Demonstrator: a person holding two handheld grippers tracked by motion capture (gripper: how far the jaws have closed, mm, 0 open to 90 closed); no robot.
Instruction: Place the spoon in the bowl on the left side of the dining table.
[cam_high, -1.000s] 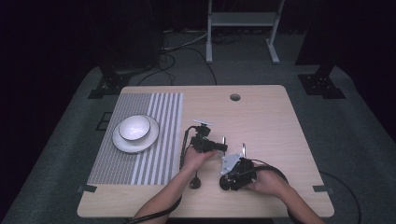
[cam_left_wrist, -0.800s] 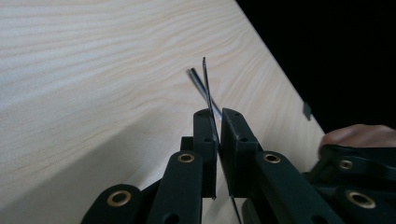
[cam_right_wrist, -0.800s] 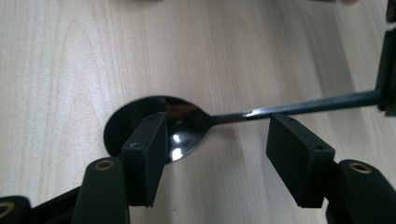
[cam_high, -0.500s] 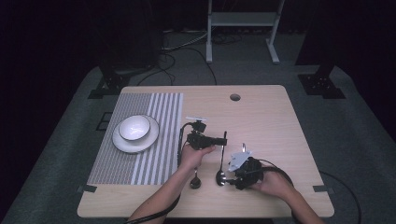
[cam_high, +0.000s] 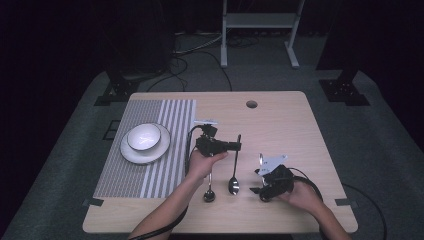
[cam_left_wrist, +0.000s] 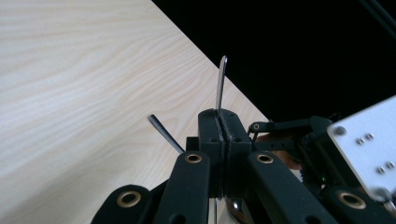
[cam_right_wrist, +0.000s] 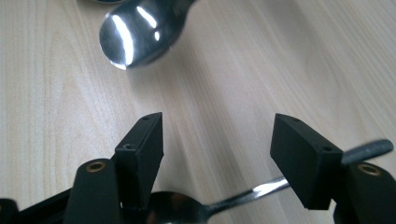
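Your right hand (cam_high: 300, 196) sits nearest you, at the front right of the wooden table (cam_high: 300, 125), holding the right gripper (cam_high: 256, 183) low over the wood. Its jaws stand wide apart with nothing between them. In the right gripper view, a spoon lies flat on the table just under those open jaws (cam_right_wrist: 217, 154), its bowl toward the left jaw and its handle running under the right one.

Just left of that gripper, in the high view, a second spoon (cam_high: 234, 172) hangs with its bowl close to the table and its handle rising away from you. The left gripper (cam_high: 236, 146) has its jaws closed on that handle. The left gripper view shows the two jaws pressed together with the thin metal handle standing up out of them (cam_left_wrist: 220, 88).

Left of that spoon, a third spoon (cam_high: 209, 192) lies on the table, its bowl toward you and its handle passing under your left hand (cam_high: 202, 162).

Farther back and to the left of the left gripper, a grey-and-white striped placemat (cam_high: 165, 165) covers the table's left part. On it rests a white plate (cam_high: 160, 147) with a white bowl (cam_high: 143, 137) inside it.

Beyond the left gripper, near the table's far edge, is a small round hole (cam_high: 251, 104).
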